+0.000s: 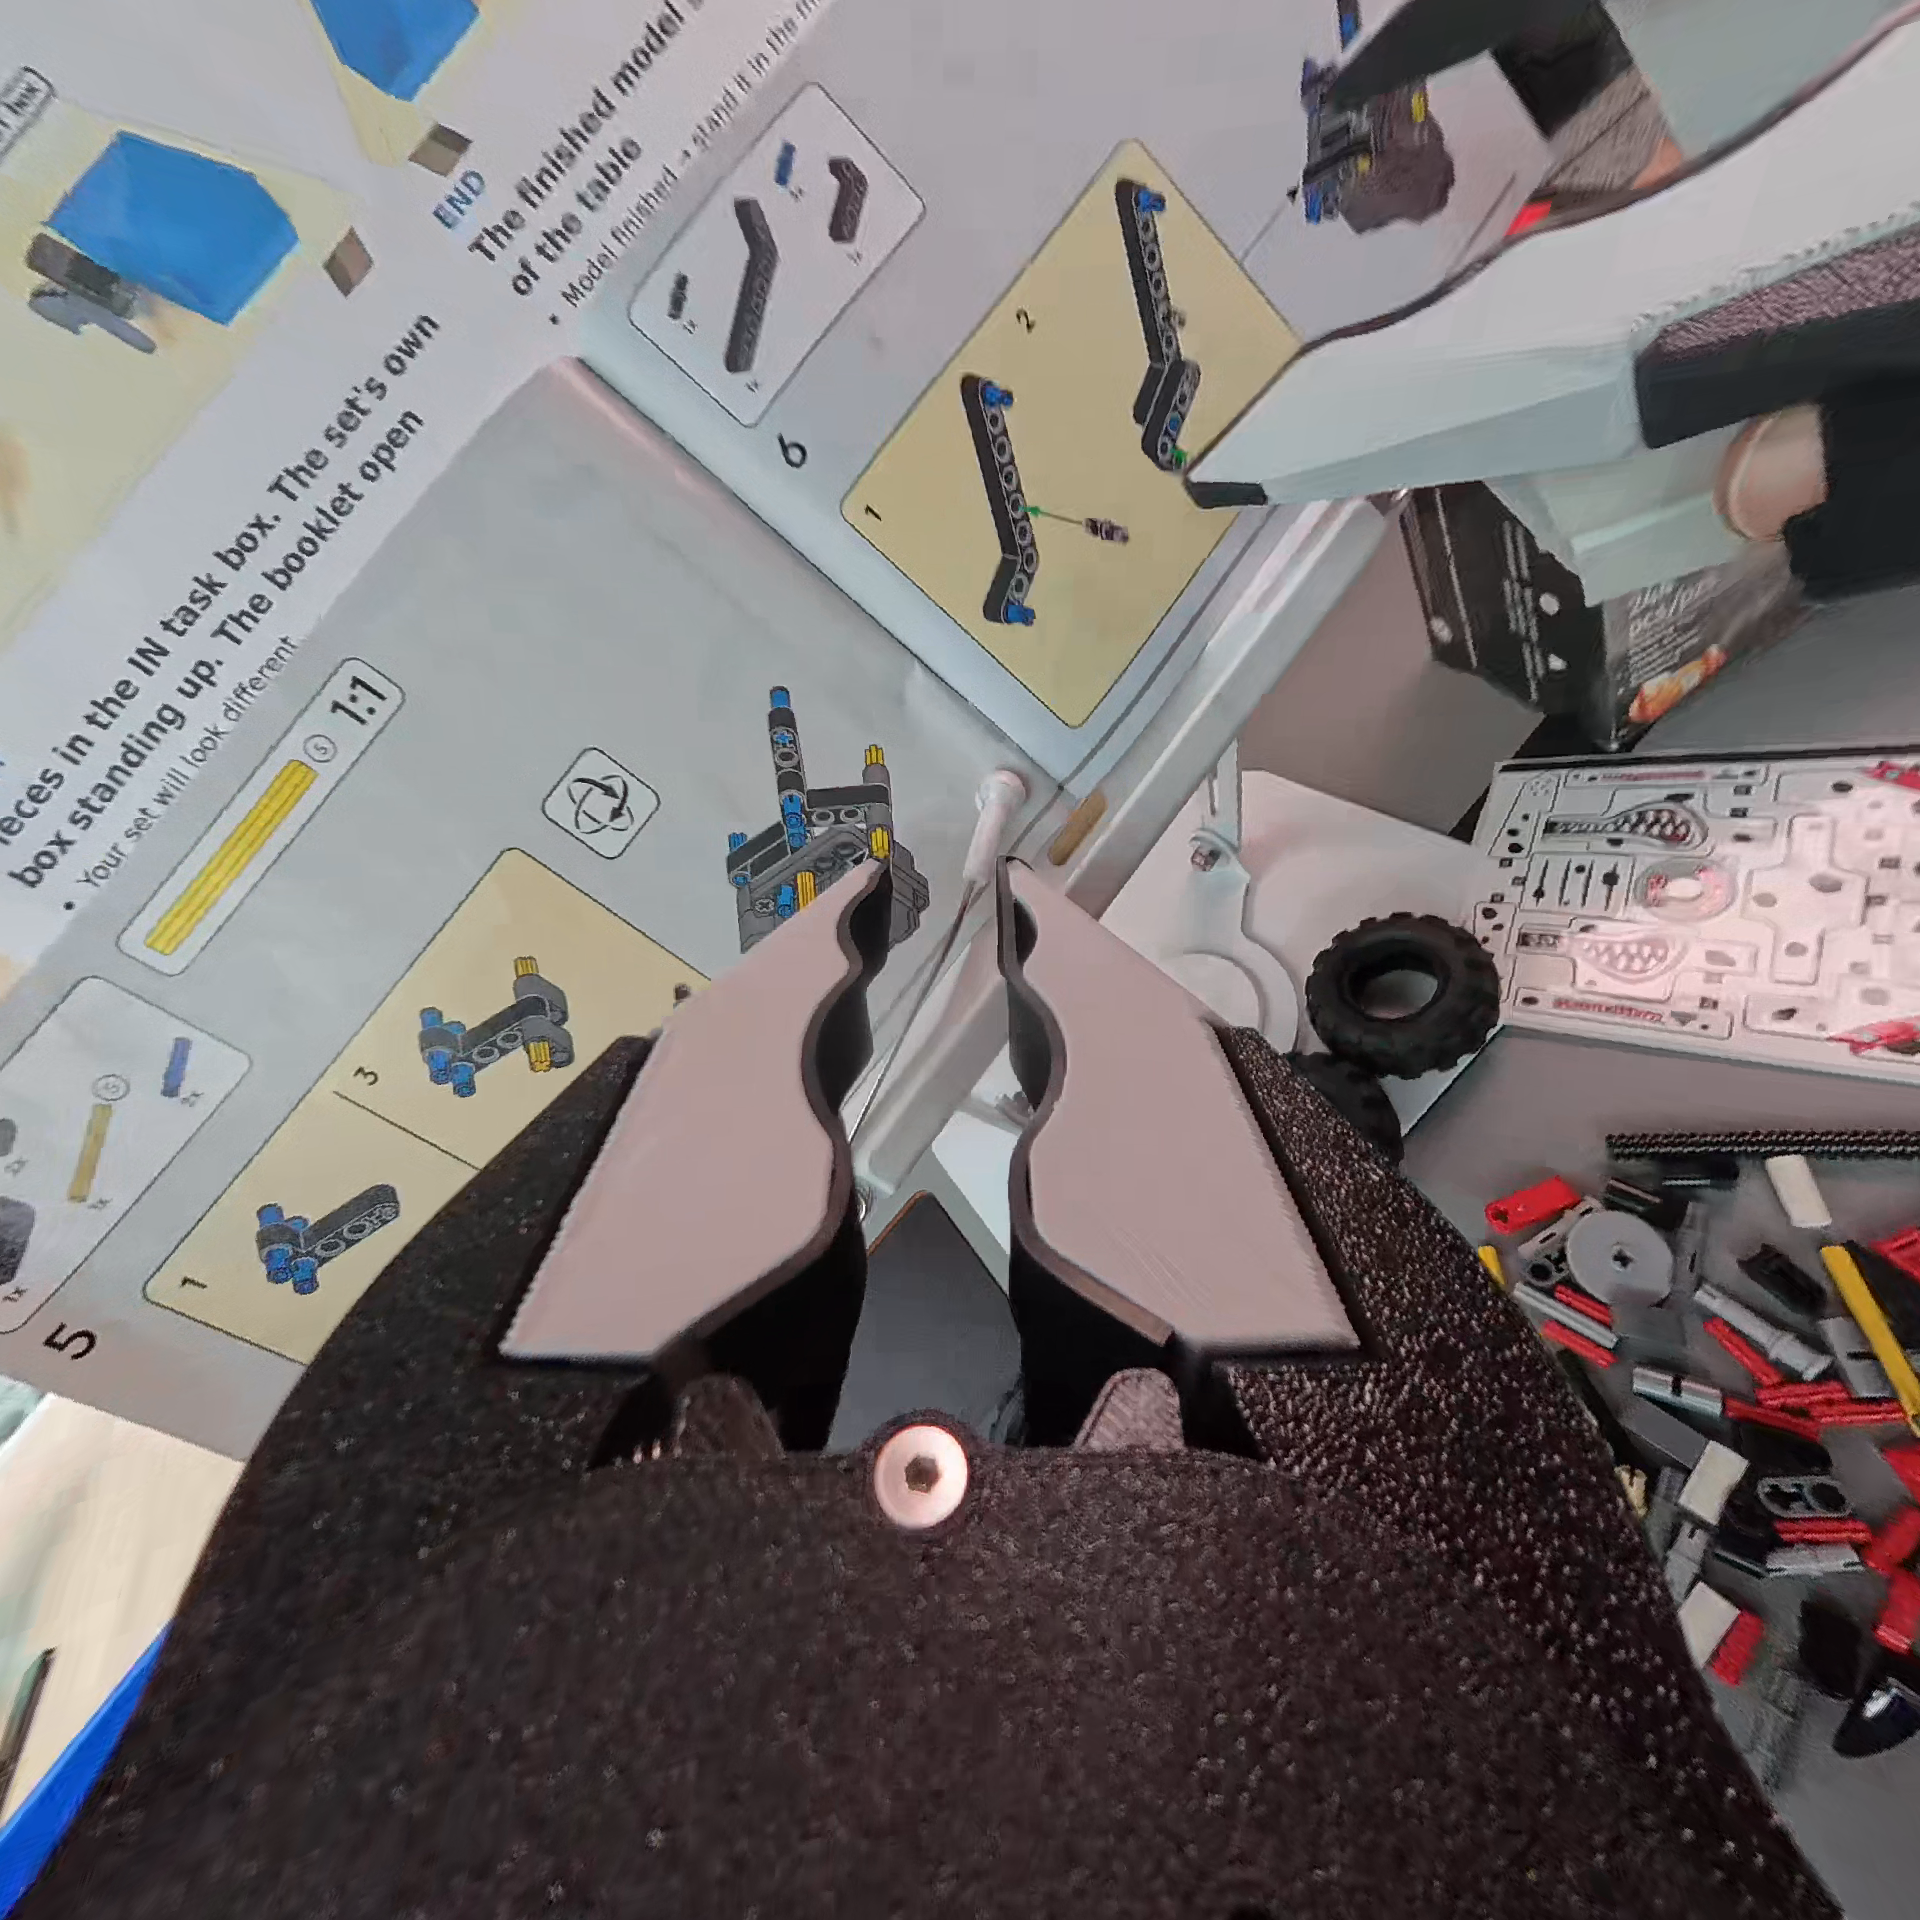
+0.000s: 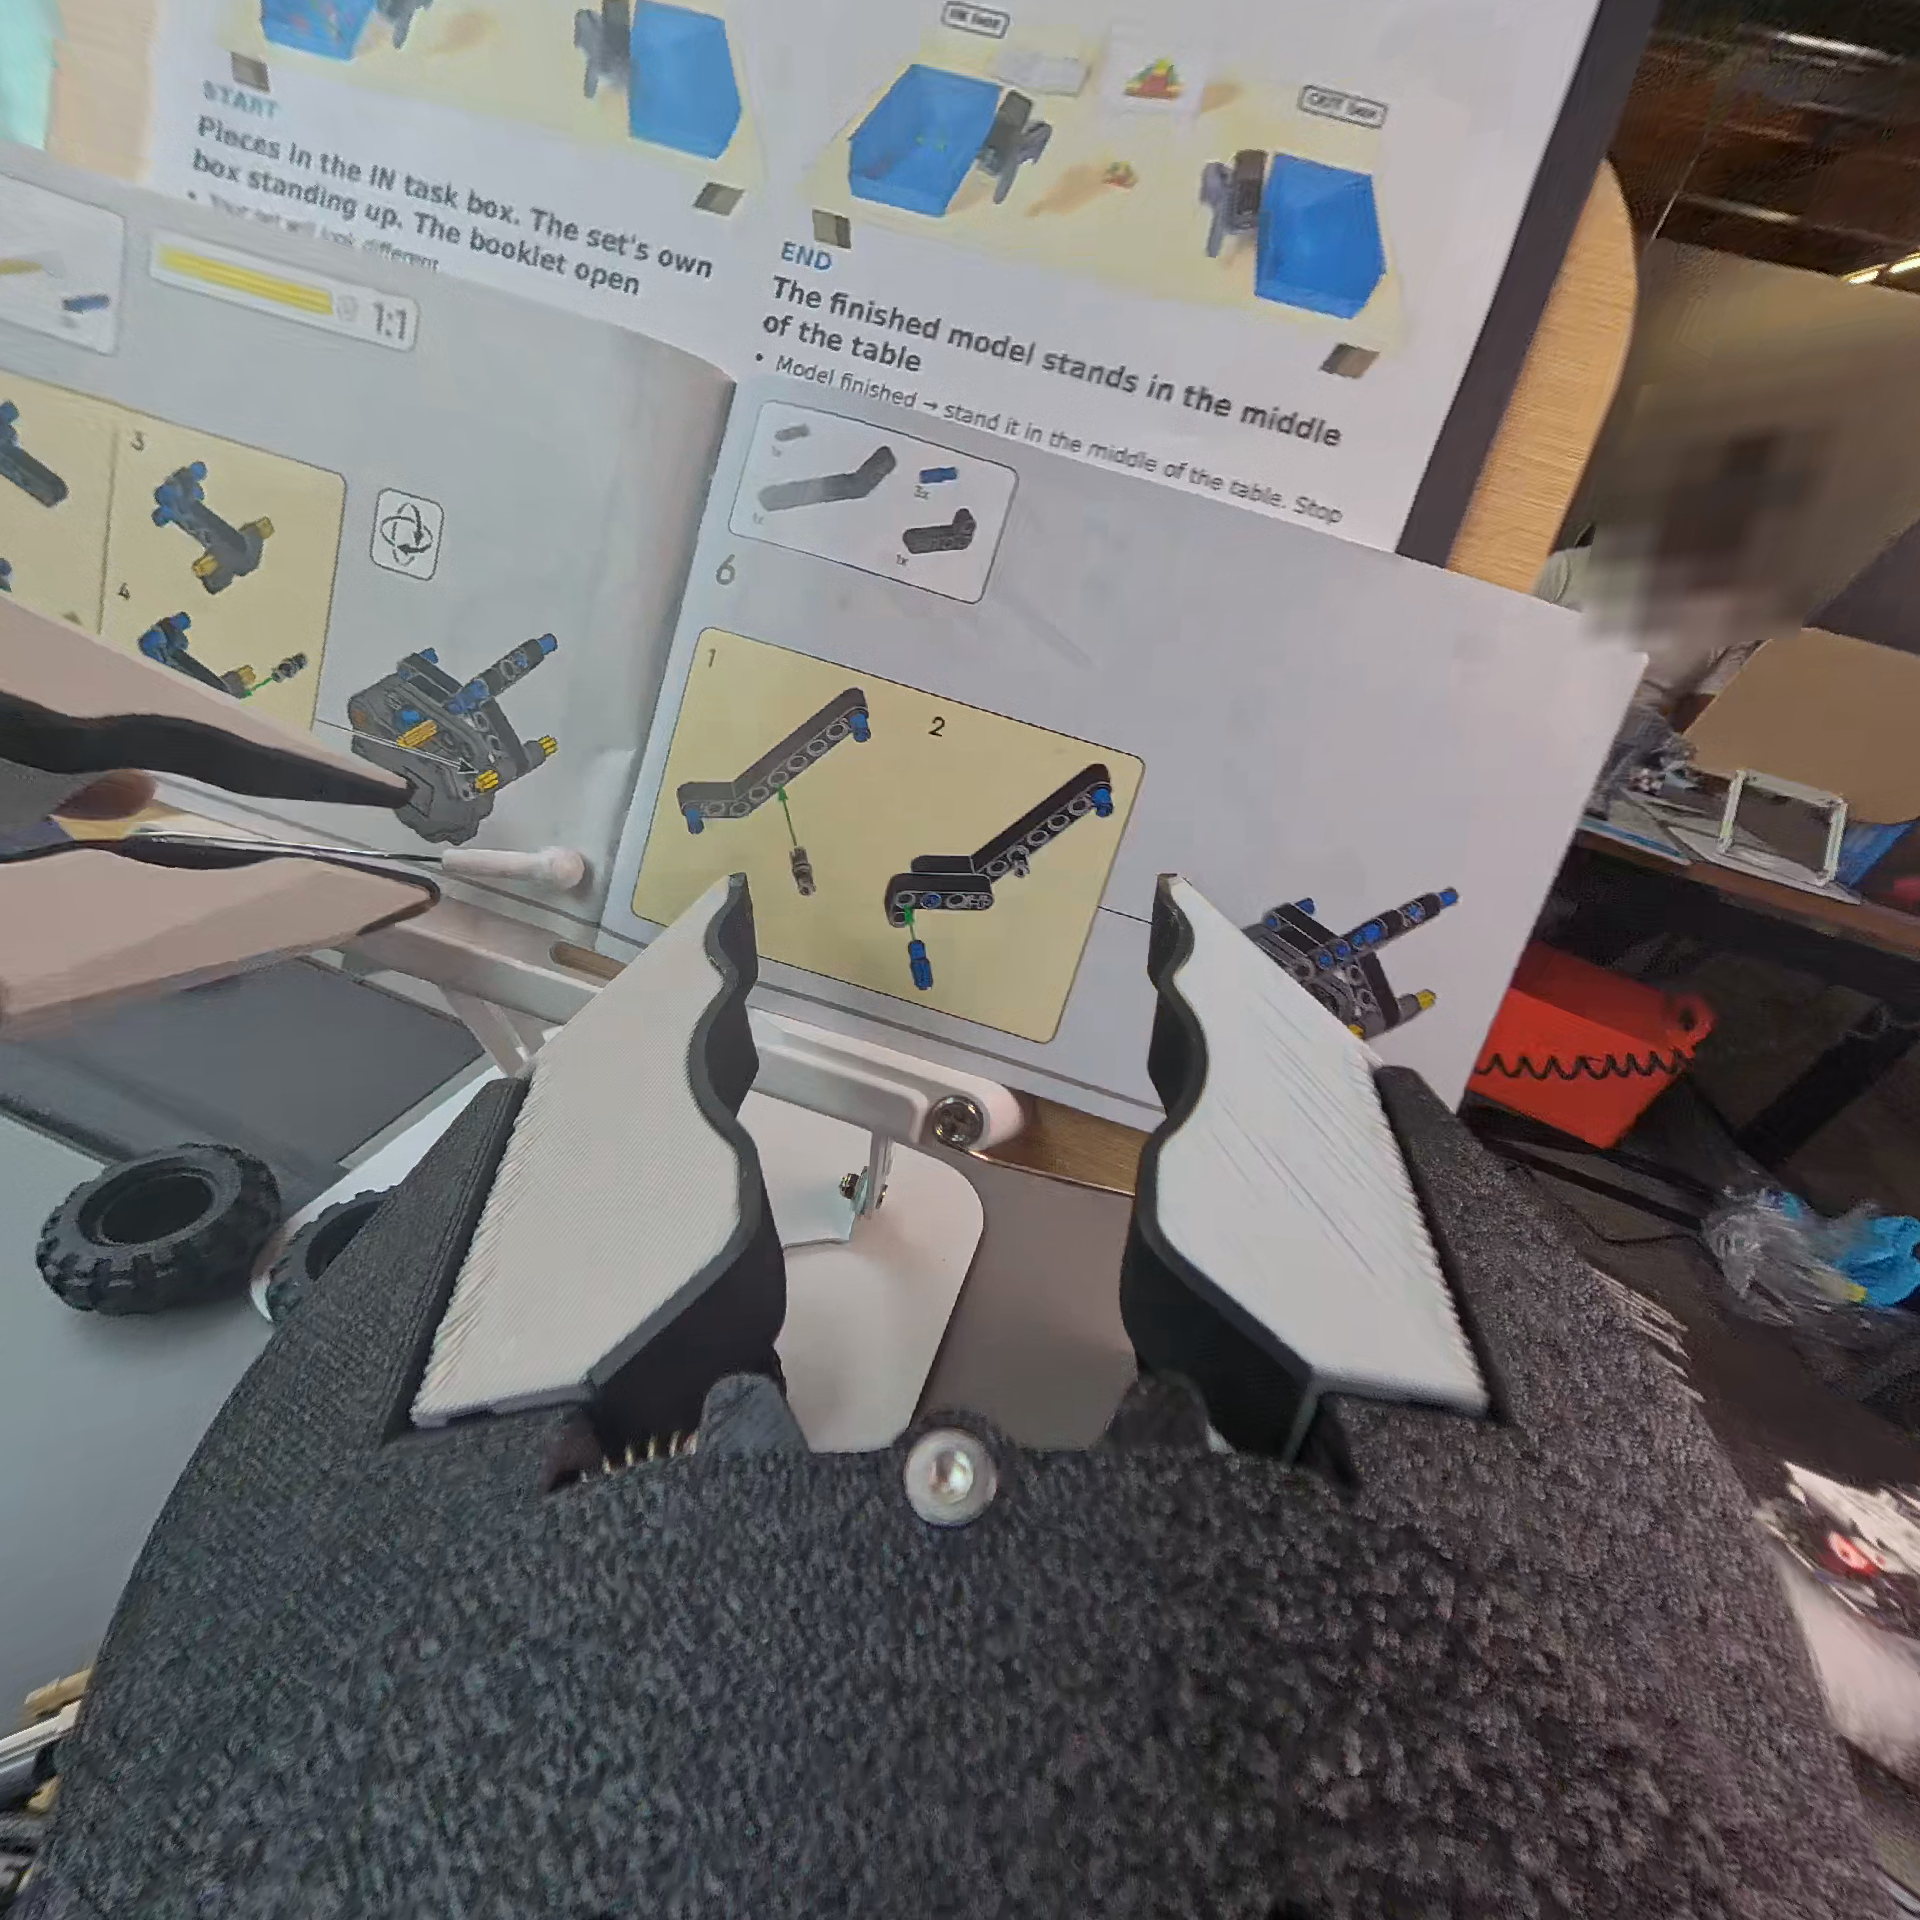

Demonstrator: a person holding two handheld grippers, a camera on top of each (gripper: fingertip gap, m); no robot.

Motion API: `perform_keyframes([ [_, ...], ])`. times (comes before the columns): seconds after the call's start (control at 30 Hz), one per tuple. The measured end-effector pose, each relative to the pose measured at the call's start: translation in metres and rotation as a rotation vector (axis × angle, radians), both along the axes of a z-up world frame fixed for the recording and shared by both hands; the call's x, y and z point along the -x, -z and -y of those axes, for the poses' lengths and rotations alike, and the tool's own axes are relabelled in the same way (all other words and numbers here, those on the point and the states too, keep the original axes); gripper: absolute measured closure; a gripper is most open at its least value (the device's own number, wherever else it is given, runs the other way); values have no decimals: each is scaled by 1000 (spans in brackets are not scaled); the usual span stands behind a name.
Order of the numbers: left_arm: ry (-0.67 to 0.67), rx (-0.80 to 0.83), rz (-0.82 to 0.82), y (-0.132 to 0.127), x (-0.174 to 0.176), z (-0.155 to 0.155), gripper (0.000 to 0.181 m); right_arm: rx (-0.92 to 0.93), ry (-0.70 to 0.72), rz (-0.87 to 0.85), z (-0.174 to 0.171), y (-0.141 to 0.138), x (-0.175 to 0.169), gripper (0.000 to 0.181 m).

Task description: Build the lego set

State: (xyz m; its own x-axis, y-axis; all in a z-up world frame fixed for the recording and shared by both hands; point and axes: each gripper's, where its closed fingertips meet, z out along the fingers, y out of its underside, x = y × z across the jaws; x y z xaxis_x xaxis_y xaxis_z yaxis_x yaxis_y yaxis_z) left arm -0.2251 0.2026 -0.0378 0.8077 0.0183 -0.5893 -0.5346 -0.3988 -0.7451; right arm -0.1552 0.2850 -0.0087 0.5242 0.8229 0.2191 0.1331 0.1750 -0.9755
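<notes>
The open instruction booklet [image 1: 644, 582] stands on a white stand [image 2: 883, 1091], and it also shows in the right wrist view [image 2: 1299, 644]. My left gripper [image 1: 940, 868] is narrowly open at the booklet's lower middle fold. The stand's thin wire page holder [image 1: 914, 997] with its white tip [image 1: 997, 800] runs between the fingers, and nothing is gripped. In the right wrist view the left gripper [image 2: 421, 842] comes in from the left. My right gripper [image 2: 951, 883] is open and empty in front of the right page. It shows at the upper right of the left wrist view [image 1: 1288, 270].
Two black tyres [image 1: 1403, 977] lie by the stand's foot. A pile of loose red, grey and black pieces [image 1: 1766, 1382] lies at the right, behind it a sticker sheet [image 1: 1714, 894] and a black box [image 1: 1538, 592]. A large instruction sheet [image 2: 1039, 208] stands behind the booklet. An orange bin [image 2: 1590, 1039] is far right.
</notes>
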Motion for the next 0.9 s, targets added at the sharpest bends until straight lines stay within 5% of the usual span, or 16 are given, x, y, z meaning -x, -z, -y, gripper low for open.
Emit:
perform_keyframes([
  [0.03, 15, -44, 44, -9, -5, 1, 158, 24, 8, -40, -3, -1, -12, 105],
  [0.13, 80, -116, 201, -27, -27, -5, 157, 67, 34, -104, -11, 9, -48, 110],
  [0.23, 93, -96, 262, -28, -43, -23, 165, 27, 22, -42, -11, 38, -64, 143],
  [0.37, 62, -24, 214, -14, -56, -55, 173, 76, 8, 29, -7, 71, -58, 133],
  [0.5, -26, 61, 65, 3, -48, -69, 180, -329, 135, 238, -19, 55, -43, 127],
  [0.57, -30, 79, 34, 3, -47, -69, 180, -472, 168, 346, -28, 46, -39, 135],
  [0.67, -12, 81, 48, 4, -48, -68, 180, -657, 155, 514, -36, 48, -36, 172],
  [0.9, -28, 66, 134, 3, -48, -71, 180, -1103, 148, 726, -23, 49, -44, 180],
])
